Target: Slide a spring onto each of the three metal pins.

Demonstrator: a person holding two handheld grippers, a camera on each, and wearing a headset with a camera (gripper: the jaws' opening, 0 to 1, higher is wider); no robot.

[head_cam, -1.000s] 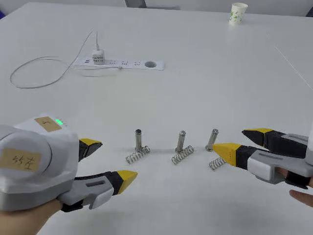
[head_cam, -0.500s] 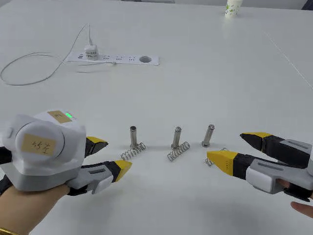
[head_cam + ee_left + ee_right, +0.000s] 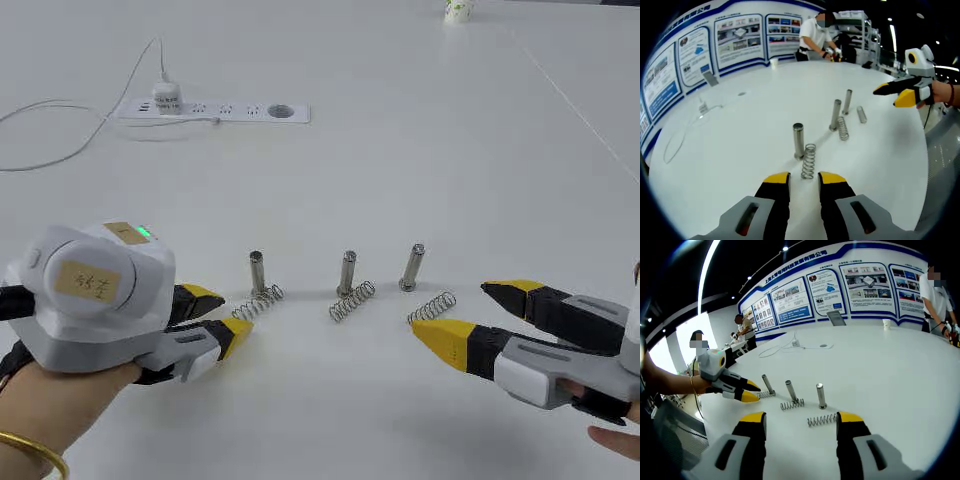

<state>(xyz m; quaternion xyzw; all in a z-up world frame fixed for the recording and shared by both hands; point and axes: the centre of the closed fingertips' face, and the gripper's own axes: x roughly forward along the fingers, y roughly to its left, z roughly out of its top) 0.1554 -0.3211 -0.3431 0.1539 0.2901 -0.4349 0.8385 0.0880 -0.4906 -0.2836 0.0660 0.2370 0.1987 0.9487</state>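
Observation:
Three metal pins stand upright in a row on the white table: left pin (image 3: pixel 257 270), middle pin (image 3: pixel 348 272), right pin (image 3: pixel 412 265). A spring lies on the table by each: left spring (image 3: pixel 257 302), middle spring (image 3: pixel 352 300), right spring (image 3: pixel 432 306). My left gripper (image 3: pixel 222 312) is open with a narrow gap. Its tips sit just short of the left spring (image 3: pixel 808 161), which lies in line with that gap, beside its pin (image 3: pixel 798 141). My right gripper (image 3: pixel 455 308) is open wide, with the right spring (image 3: pixel 822 419) lying between its tips, in front of the right pin (image 3: pixel 821 396).
A white power strip (image 3: pixel 210 110) with a plug and a looping cable lies at the far left of the table. A paper cup (image 3: pixel 458 10) stands at the far edge. People stand beyond the table (image 3: pixel 715 150) in both gripper views.
The head camera has tilted down. My left gripper has moved closer to the left spring and its jaws have narrowed. My right gripper has drawn back, uncovering the right spring.

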